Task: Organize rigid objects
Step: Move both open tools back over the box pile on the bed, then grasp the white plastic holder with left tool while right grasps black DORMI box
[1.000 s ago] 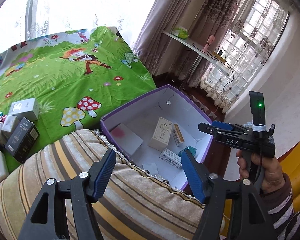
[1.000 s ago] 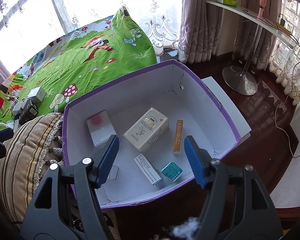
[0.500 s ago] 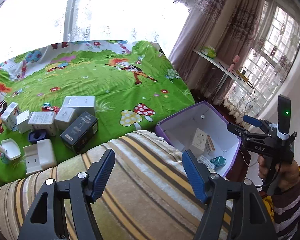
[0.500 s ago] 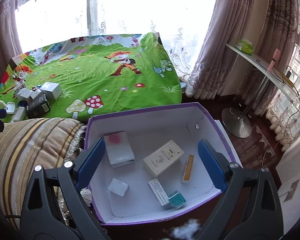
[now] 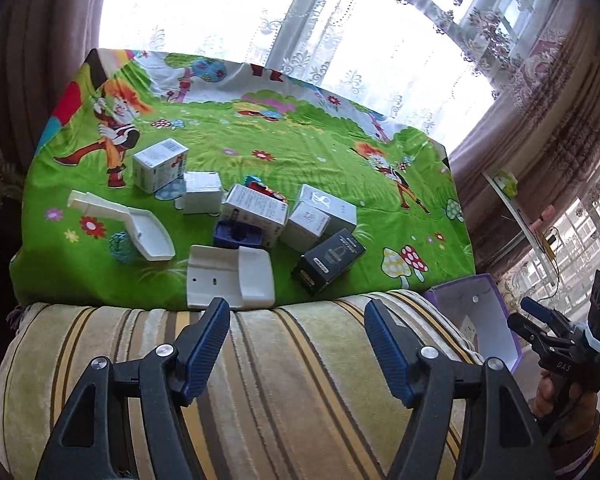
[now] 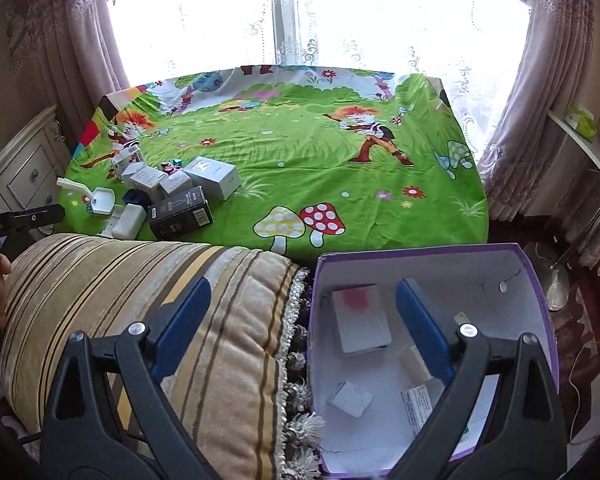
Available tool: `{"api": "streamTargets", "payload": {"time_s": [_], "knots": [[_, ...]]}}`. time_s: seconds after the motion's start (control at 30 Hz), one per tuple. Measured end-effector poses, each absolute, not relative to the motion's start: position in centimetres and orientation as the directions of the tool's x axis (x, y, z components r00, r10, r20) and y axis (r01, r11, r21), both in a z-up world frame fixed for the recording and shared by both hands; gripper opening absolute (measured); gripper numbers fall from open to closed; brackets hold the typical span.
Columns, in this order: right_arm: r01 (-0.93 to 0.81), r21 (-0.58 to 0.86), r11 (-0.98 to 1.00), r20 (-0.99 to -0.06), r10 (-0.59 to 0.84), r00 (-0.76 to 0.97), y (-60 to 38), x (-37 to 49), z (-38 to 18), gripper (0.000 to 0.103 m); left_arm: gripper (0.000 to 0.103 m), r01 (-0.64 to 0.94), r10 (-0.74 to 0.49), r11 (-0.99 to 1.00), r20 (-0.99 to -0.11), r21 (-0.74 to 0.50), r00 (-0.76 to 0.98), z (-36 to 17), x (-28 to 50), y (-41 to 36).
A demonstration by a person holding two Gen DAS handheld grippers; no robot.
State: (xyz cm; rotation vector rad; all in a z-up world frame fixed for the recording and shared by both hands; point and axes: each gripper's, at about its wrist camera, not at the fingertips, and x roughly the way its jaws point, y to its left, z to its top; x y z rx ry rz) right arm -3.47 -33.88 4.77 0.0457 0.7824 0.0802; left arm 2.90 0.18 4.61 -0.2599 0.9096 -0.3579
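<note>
Both sets of tongs stand open and empty. The left tongs (image 5: 296,344) hang over the striped cushion (image 5: 260,380), aimed toward the cluster of small boxes on the bed. The right tongs (image 6: 300,328) have just been opening, nothing between them, and straddle the cushion's fringed edge and the purple-rimmed box (image 6: 536,276).

The remaining items lie on the green cartoon sheet (image 5: 300,140), just beyond the cushion: a black box (image 5: 328,260) nearest the right side of the pile, white cartons (image 5: 324,212) behind it touching one another, a white hinged case (image 5: 230,282) at the near edge, and a white scoop-shaped tray (image 5: 140,228) to the left. The purple-rimmed box already holds several items, including a white box with a red smear (image 6: 360,316).

The step in hand appears to be a reach by the left tongs for the next item. The black box is the soundest choice: it sits at the edge of the pile with its long sides free. The tongs should close across its narrow width and lift straight up, since the neighbouring cartons lean close and could topple. The hinged case lies open and would likely flap if taken by one half.
</note>
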Motion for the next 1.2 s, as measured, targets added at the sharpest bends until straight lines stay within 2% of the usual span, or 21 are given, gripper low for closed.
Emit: {"api": "streamTargets", "payload": {"time_s": [0.23,0.6,1.0,1.2], "knots": [[-0.114,0.102,0.988,-0.715,0.152,0.683,-31.9,-1.1,4.8,0.095,0.070,0.068,-0.369,0.911,-0.732,-0.406,0.573,3.6,4.0,3.7],[-0.250,0.103,0.963,-0.771,0.236,0.592,-26.7,2.9,3.6,0.095,0.063,-0.077,-0.316,0.903,-0.776,-0.422,0.545,1.7,6.7,7.0],[-0.332,0.078,0.940,-0.822,0.249,0.512,-22.7,7.3,1.9,0.095,0.062,-0.205,-0.248,0.890,-0.809,-0.408,0.533,-0.1,11.2,9.0],[-0.379,0.060,0.923,-0.844,0.250,0.475,-20.9,9.4,1.1,0.095,0.052,-0.225,-0.207,0.902,-0.827,-0.368,0.522,-0.9,13.3,8.9]]}}
